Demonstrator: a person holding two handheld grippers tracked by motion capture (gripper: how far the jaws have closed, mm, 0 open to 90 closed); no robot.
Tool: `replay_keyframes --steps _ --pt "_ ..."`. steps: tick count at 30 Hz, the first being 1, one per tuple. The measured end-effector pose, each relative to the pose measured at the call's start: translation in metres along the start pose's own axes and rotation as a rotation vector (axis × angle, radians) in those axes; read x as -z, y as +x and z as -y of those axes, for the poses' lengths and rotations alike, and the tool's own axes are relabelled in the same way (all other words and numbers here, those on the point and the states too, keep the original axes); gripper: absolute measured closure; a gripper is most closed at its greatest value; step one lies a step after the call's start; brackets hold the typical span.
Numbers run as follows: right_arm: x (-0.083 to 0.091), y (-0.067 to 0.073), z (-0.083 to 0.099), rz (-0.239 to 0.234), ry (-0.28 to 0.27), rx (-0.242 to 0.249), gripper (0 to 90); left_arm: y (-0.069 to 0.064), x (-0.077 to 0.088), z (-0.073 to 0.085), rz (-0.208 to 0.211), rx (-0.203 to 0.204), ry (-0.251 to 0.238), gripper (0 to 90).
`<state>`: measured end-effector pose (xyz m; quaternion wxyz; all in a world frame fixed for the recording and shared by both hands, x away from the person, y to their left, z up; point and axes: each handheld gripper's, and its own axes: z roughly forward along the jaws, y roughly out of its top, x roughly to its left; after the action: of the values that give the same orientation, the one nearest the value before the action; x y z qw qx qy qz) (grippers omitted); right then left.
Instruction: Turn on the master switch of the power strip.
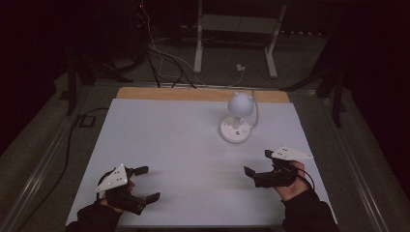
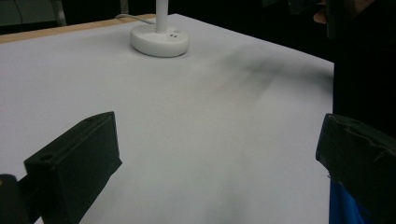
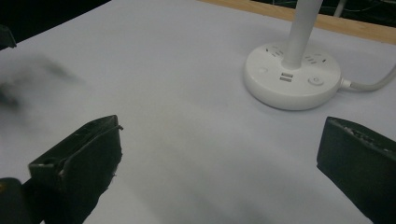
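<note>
A white desk lamp (image 1: 236,118) stands on the white tabletop (image 1: 183,145) right of centre, toward the back. Its round base (image 3: 292,74) has sockets, USB ports and a button, and its globe head (image 1: 240,102) sits on a short stem. My left gripper (image 1: 146,183) rests open near the front left edge, held by a hand in a dark sleeve. My right gripper (image 1: 258,162) is open at the front right, a short way in front of the lamp base (image 2: 159,40). Nothing sits between either pair of jaws.
The lamp's white cable (image 1: 254,108) runs off the back of the table past a wooden edge strip (image 1: 203,94). Beyond the table, on the dark floor, stand a white table frame (image 1: 237,38), loose cables (image 1: 164,63) and black stands.
</note>
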<state>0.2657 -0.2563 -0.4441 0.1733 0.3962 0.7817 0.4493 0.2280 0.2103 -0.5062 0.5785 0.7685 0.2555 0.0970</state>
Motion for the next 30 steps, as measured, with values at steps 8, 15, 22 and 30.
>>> replay_keyframes --steps 8,15,22,30 --pt "-0.002 -0.005 -0.009 0.004 0.0 -0.006 0.0 0.0 0.0 0.0 0.001 0.003 0.0 0.2" --pt "-0.005 -0.009 -0.013 0.006 0.001 -0.012 0.0 0.0 0.0 0.0 0.0 0.003 0.0 0.2" --pt "-0.011 -0.015 -0.019 0.014 0.004 -0.013 0.0 0.0 0.0 0.0 0.001 0.002 -0.001 0.2" --pt "-0.017 -0.023 -0.027 0.015 -0.002 -0.023 0.0 0.0 0.0 0.0 0.002 0.002 -0.001 0.2"
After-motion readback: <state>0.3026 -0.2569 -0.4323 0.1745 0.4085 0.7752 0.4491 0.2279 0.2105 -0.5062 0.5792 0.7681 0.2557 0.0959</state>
